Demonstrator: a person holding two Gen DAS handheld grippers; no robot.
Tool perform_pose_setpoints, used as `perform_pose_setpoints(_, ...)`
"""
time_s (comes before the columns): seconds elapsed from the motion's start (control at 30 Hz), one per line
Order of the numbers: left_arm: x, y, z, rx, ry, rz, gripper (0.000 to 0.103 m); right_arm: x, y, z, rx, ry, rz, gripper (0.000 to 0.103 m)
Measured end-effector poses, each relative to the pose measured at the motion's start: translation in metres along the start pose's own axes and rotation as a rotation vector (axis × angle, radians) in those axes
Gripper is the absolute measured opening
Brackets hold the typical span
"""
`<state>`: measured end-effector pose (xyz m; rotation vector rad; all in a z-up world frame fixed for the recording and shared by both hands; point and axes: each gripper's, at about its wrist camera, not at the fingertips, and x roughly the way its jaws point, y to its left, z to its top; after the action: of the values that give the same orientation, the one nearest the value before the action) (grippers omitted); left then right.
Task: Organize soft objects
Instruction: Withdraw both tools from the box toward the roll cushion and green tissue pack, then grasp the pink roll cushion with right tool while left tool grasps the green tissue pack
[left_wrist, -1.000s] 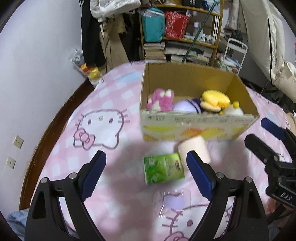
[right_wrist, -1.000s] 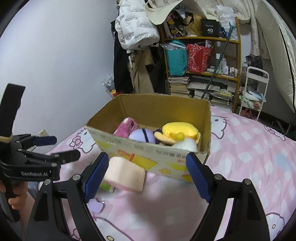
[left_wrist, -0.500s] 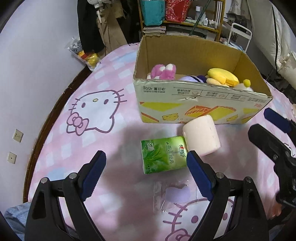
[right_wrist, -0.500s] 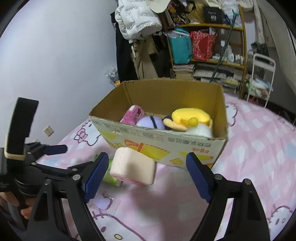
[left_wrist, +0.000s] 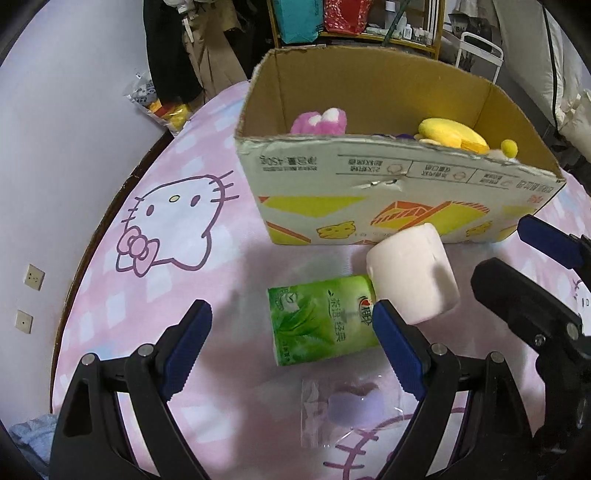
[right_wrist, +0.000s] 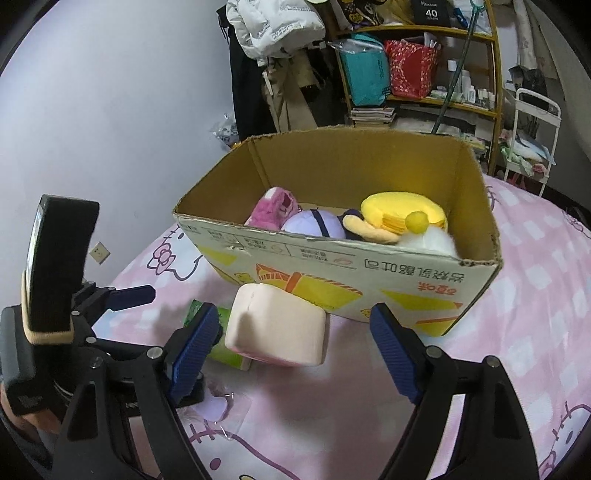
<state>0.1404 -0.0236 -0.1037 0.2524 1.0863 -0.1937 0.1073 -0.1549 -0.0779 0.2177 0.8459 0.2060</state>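
Partly complete. Already in cardboard box (right_wrist: 332, 266): pink plush (right_wrist: 273, 210), purple plush (right_wrist: 314, 225), yellow plush (right_wrist: 402, 214). Left outside on pink bedsheet (left_wrist: 184, 314), just before box front: pale pink cushion (right_wrist: 277, 328), touching green tissue pack (left_wrist: 321, 317); bagged purple item (left_wrist: 351, 406) nearer. Left gripper (left_wrist: 291, 347) spread wide, nothing gripped, above tissue pack. Right gripper (right_wrist: 295, 350) likewise spread, empty, framing cushion.

Left wrist view: steep downward look, close over bedsheet (left_wrist: 184, 295); box (left_wrist: 369, 192) at 12 o'clock. Right wrist view: shallower, box (right_wrist: 332, 266) at 12 o'clock, shelf (right_wrist: 424, 99) behind. Both share box, pink block (left_wrist: 412, 275).
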Motion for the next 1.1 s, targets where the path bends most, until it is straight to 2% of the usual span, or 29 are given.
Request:
perform_pose_setpoints(0.2,0.012,-0.002,0.0,-0.006,0.023,-0.01,0.088,0.011,0.002,0.004,0.013,0.026,0.028,0.087)
perform_pose_setpoints(0.4,0.018,0.002,0.001,-0.035,0.039,-0.046,0.088,0.025,0.006,0.006,0.02,0.056,0.064,0.081)
perform_pose_setpoints(0.47,0.019,0.002,0.001,-0.033,0.043,-0.049,0.088,0.03,0.005,0.005,0.034,0.079,0.081,0.074)
perform_pose_setpoints(0.53,0.02,0.0,0.001,-0.025,0.043,-0.058,0.088,0.034,0.003,0.004,0.047,0.093,0.082,0.072)
perform_pose_setpoints(0.6,0.022,-0.001,0.002,-0.02,0.046,-0.062,0.088,0.036,0.001,0.003,0.052,0.107,0.074,0.061)
perform_pose_setpoints(0.67,0.024,-0.001,0.002,-0.02,0.053,-0.067,0.088,0.04,-0.002,0.001,0.06,0.131,0.086,0.042)
perform_pose_setpoints(0.7,0.025,-0.001,0.002,-0.023,0.06,-0.071,0.088,0.041,-0.003,0.001,0.067,0.137,0.1,0.037)
perform_pose_setpoints(0.93,0.033,0.003,0.004,-0.041,0.074,-0.104,0.088,0.039,-0.005,-0.001,0.083,0.137,0.091,0.023)
perform_pose_setpoints(1.1,0.038,0.007,0.004,-0.066,0.088,-0.153,0.088,0.033,-0.008,-0.001,0.101,0.136,0.082,0.021)
